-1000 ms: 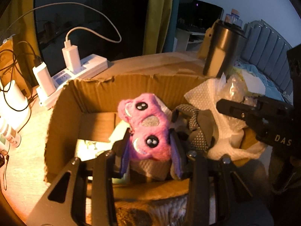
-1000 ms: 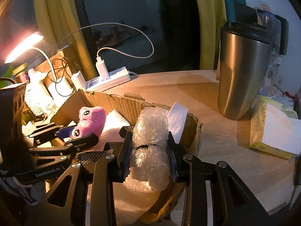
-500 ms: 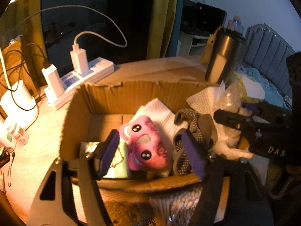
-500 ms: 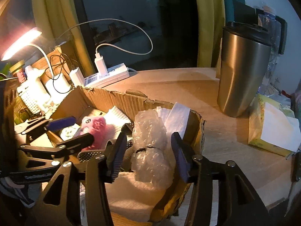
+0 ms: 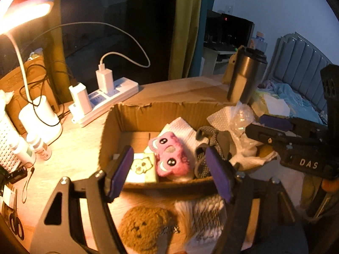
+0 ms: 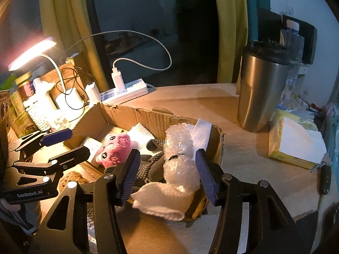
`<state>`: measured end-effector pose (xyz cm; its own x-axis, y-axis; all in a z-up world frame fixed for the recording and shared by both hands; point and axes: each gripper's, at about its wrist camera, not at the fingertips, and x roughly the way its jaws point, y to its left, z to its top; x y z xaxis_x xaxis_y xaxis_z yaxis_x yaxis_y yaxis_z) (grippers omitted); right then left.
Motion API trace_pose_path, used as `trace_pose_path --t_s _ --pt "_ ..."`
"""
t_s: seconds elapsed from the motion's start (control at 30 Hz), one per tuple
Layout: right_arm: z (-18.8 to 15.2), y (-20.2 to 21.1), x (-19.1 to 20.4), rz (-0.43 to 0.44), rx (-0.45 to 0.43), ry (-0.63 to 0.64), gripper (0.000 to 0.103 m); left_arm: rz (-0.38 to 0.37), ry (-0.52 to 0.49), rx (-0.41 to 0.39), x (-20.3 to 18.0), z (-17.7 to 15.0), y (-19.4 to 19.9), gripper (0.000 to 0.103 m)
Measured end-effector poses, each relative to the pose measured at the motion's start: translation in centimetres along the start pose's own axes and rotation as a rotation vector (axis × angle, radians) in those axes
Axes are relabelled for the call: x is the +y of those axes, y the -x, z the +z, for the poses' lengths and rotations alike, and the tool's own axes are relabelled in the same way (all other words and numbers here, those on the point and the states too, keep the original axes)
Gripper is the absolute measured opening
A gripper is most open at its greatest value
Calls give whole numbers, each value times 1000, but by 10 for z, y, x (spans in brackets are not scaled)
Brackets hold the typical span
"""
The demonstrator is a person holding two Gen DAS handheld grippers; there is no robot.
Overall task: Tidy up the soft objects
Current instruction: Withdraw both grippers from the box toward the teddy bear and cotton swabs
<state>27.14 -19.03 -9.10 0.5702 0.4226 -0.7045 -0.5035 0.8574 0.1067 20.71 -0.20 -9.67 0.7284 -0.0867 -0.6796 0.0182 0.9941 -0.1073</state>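
A pink plush toy [image 5: 169, 156] lies face up in the cardboard box [image 5: 161, 110], beside a bear-printed pack [image 5: 142, 167] and a grey dotted strap [image 5: 203, 148]. My left gripper [image 5: 169, 169] stands open above the box's near wall, its pads clear of the plush. In the right wrist view a bubble-wrap bundle [image 6: 180, 154] rests at the right end of the box [image 6: 148, 116] on a white sheet [image 6: 163, 199]. My right gripper [image 6: 167, 169] is open on either side of the bundle without pressing it. A brown knitted cookie [image 5: 144, 226] and a white fuzzy piece [image 5: 203, 211] lie in front of the box.
A steel tumbler [image 6: 262, 93] stands behind the box to the right, with a yellow tissue pack [image 6: 296, 141] beside it. A power strip [image 5: 106, 99] with chargers and cables, a lit desk lamp [image 5: 25, 14] and small bottles [image 5: 40, 146] crowd the left side.
Both grippers opened and drew back and up. The pink plush dropped from the left jaws into the box; the bubble wrap left the right jaws and settled in the box.
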Motion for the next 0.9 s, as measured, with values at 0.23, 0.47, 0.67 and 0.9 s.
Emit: trace_pose_path --t_s 0.23,0.47,0.67,0.9 --pt "-5 16 15 -5 -12 13 58 5 5 -23 7 -9 20 72" --pt "-11 29 30 -7 -20 31 58 13 19 -37 17 -20 38 72" --pt "-15 35 45 -7 -22 49 58 21 37 -50 29 -30 53 72" --pt "-21 37 63 -9 -17 65 58 29 60 -56 46 -43 65 72"
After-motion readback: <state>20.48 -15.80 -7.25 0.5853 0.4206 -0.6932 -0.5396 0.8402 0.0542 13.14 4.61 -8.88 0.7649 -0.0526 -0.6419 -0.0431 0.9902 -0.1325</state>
